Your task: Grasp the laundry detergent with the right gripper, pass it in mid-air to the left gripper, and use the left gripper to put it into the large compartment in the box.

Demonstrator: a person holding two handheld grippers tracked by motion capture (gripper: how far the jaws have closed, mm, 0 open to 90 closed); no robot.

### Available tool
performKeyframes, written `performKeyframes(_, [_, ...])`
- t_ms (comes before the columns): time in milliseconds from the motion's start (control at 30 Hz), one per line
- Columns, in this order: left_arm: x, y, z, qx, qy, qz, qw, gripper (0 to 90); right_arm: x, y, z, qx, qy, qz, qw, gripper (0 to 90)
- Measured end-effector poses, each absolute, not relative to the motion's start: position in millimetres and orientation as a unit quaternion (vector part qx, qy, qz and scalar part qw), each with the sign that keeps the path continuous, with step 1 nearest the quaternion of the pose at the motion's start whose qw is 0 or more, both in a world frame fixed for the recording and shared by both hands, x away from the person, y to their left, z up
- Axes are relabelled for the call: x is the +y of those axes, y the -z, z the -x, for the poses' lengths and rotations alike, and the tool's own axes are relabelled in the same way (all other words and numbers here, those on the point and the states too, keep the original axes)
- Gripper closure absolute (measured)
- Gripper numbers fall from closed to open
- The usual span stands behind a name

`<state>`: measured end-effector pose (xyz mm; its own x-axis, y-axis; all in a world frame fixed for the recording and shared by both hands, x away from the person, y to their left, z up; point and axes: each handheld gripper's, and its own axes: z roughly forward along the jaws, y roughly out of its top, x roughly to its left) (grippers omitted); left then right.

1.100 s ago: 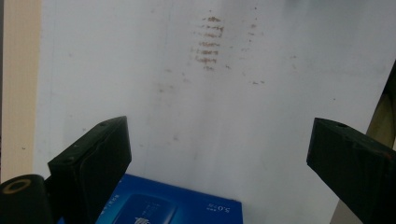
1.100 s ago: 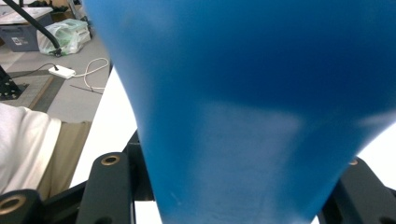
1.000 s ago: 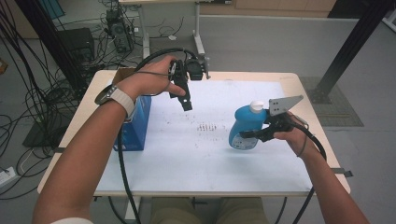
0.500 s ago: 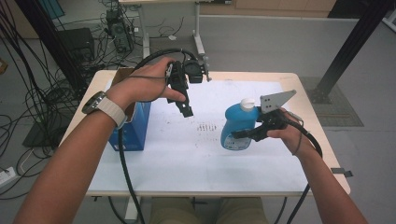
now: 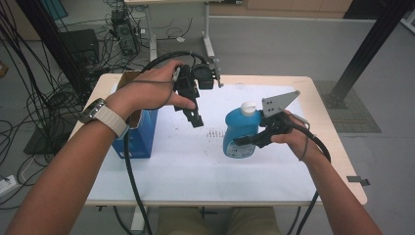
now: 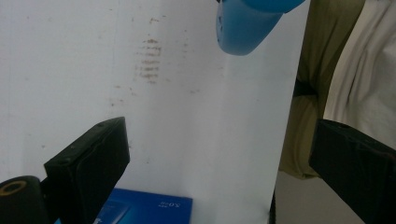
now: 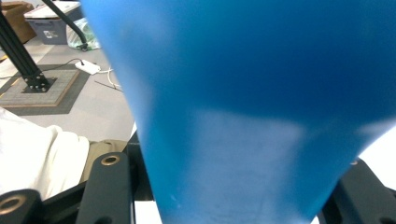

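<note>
Right tongs [image 5: 244,141] clamp blue bottle [image 5: 239,132] mid-table; left tongs [image 5: 195,116] spread.

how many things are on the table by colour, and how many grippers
blue: 2, the bottle held upright in the right gripper, and the box at the table's left edge
white: 1, the sheet covering the tabletop
black grippers: 2, the right one and the left gripper, open above the sheet
total: 5

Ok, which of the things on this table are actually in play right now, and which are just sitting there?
In play:
- blue bottle, clamped by the right gripper
- left gripper, fingers open, above the white mat

Lying about:
- blue box at the table's left edge
- smudge marks on the mat
</note>
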<state>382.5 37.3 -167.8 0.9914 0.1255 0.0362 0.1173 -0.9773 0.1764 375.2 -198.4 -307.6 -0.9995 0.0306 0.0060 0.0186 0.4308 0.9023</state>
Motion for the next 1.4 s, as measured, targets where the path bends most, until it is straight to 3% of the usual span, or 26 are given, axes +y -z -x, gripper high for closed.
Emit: performKeyframes(1400, [10, 152, -378, 0.048, -0.007, -0.995, 0.091, 5.0, -149, 304, -384, 0.850, -0.526, 0.015, -0.024, 43.2])
